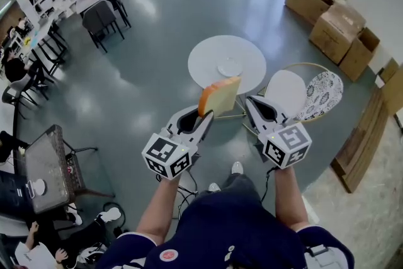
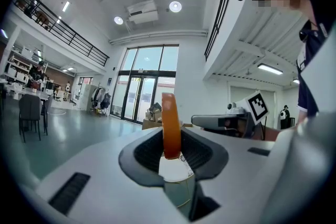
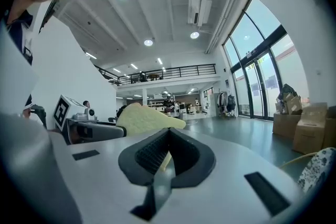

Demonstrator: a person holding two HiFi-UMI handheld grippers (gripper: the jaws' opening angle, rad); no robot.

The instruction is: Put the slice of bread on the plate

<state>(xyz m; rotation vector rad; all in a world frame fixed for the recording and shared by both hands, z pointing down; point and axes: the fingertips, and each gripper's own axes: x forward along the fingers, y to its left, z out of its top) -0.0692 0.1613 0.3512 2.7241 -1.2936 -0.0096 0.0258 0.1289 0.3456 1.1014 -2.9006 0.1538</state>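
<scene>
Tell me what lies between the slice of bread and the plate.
Nothing: in the head view only bare white tabletop shows between the slice of bread and the plate.

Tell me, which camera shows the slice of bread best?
The head view: the slice of bread shows its broad pale face and orange crust, clamped by one corner in the left gripper. The left gripper view sees only its crust edge-on; the right gripper view shows its pale face from the side, partly hidden.
</scene>
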